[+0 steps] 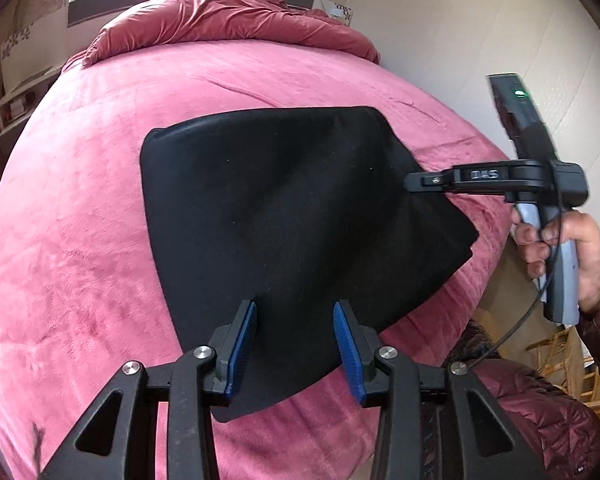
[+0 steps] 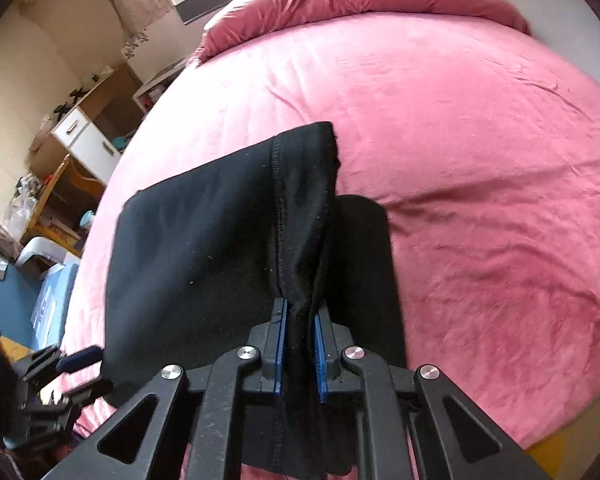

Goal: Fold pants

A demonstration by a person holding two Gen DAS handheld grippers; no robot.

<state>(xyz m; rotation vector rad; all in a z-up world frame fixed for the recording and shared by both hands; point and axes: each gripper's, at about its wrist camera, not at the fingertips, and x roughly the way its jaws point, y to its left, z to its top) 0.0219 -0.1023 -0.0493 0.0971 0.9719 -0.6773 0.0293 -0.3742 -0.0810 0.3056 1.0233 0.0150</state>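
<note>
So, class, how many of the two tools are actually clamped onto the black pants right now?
1. The right tool is shut on a bunched edge of the black pants at their right side. The left tool sits open above their near edge, gripping nothing.

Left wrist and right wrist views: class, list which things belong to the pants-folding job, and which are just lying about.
Job:
pants
right gripper, shut on the pants
left gripper, open over the pants
bed, under the pants

Lying about:
duvet, bunched at the far end
cabinet
chair
</note>
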